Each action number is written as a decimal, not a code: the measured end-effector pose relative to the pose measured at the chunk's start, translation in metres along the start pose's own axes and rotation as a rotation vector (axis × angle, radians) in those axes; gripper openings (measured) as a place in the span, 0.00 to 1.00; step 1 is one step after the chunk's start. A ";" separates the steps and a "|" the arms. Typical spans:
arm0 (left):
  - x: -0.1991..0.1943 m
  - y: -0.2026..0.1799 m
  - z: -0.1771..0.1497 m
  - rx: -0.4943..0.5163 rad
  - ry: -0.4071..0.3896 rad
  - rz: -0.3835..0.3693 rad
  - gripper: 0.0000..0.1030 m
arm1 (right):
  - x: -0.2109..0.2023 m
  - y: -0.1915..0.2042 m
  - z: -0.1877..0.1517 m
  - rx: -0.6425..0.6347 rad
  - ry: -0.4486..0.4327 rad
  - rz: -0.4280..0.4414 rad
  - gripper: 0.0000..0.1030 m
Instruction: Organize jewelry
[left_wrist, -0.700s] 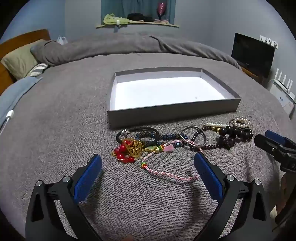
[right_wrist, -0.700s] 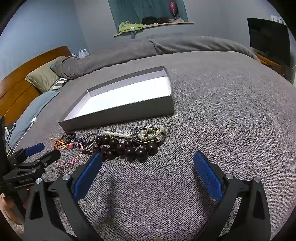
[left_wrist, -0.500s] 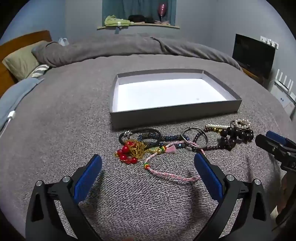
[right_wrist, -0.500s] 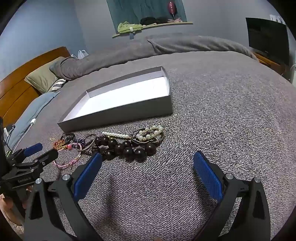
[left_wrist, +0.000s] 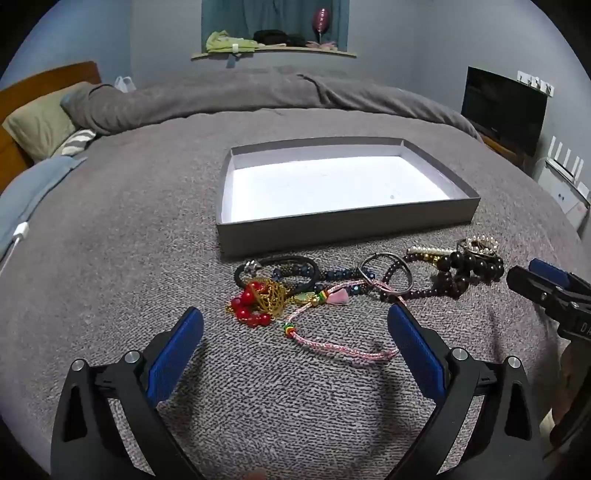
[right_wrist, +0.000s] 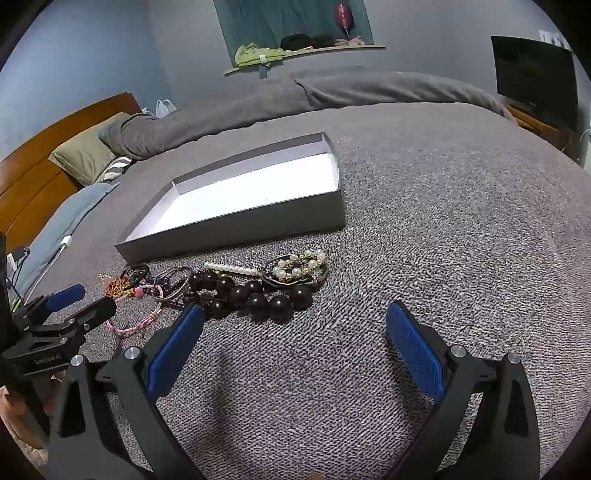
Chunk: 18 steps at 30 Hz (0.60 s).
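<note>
Jewelry (left_wrist: 354, 284) heaped on blanket (left_wrist: 110, 258), just before tray (left_wrist: 347, 227), seemingly apart

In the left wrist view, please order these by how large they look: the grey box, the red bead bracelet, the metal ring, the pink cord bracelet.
1. grey box
2. pink cord bracelet
3. red bead bracelet and metal ring: they look alike, so I cannot rank them.

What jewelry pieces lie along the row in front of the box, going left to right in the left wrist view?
Red beads → pink tassel → metal ring → large dark beads, with the right gripper beyond them.
</note>
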<state>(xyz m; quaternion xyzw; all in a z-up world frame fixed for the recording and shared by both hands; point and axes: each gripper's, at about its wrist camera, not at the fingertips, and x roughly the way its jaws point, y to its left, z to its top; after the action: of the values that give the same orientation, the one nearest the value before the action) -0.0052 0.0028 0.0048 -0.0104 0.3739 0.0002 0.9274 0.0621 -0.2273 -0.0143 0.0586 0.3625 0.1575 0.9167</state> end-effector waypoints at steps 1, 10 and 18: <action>0.001 -0.001 0.000 0.001 0.000 0.002 0.96 | 0.000 0.000 0.000 0.002 -0.001 0.000 0.95; 0.002 -0.002 0.000 0.006 0.002 0.002 0.96 | -0.001 0.000 0.000 0.002 -0.002 -0.002 0.95; 0.002 -0.003 0.000 0.011 0.002 0.001 0.96 | -0.002 -0.001 0.000 0.003 -0.003 -0.003 0.95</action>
<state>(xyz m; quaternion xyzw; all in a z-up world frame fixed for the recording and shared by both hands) -0.0041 -0.0002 0.0033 -0.0052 0.3748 -0.0011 0.9271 0.0608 -0.2295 -0.0131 0.0598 0.3616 0.1555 0.9173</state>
